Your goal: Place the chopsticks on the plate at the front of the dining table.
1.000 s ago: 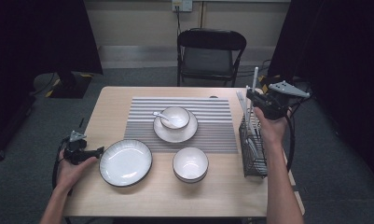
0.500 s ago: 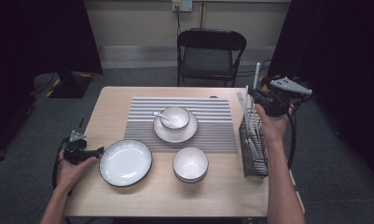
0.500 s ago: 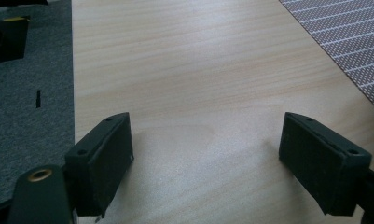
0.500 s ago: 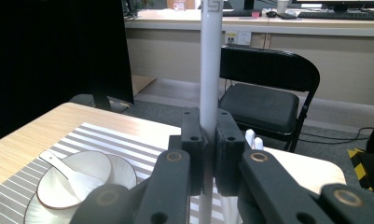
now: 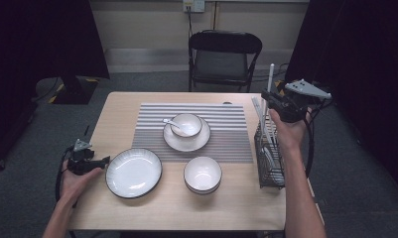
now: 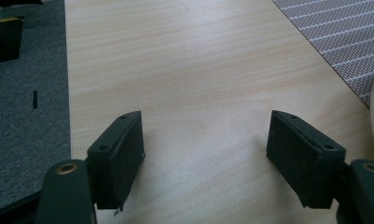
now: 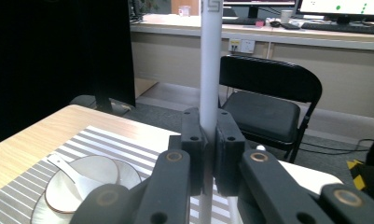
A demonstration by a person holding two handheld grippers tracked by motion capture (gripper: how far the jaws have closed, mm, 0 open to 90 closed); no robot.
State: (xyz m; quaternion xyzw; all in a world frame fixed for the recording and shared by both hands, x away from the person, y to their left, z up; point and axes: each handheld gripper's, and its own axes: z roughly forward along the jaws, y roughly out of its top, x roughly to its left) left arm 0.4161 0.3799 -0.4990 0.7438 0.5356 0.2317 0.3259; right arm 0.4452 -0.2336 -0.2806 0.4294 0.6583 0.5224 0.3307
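My right gripper (image 5: 269, 100) is held up over the wire rack (image 5: 269, 163) at the table's right edge. It is shut on a thin white rod (image 5: 271, 74), which stands upright. In the right gripper view the rod (image 7: 211, 56) rises straight between the pressed pads of the right gripper (image 7: 207, 122). My left gripper (image 5: 104, 160) rests low at the table's left edge, pointing at a white plate (image 5: 133, 172). It is open, its jaws have just been closing a little, and only bare wood lies between them in the left gripper view (image 6: 205, 135).
A striped placemat (image 5: 226, 134) carries a saucer (image 5: 186, 143) with a small bowl and spoon (image 5: 185, 124). A white bowl (image 5: 202, 174) stands in front of the mat. More white utensils stand in the rack. A black folding chair (image 5: 224, 54) is behind the table.
The right gripper has lifted the white rod very slightly. The left hand has stayed where it was.
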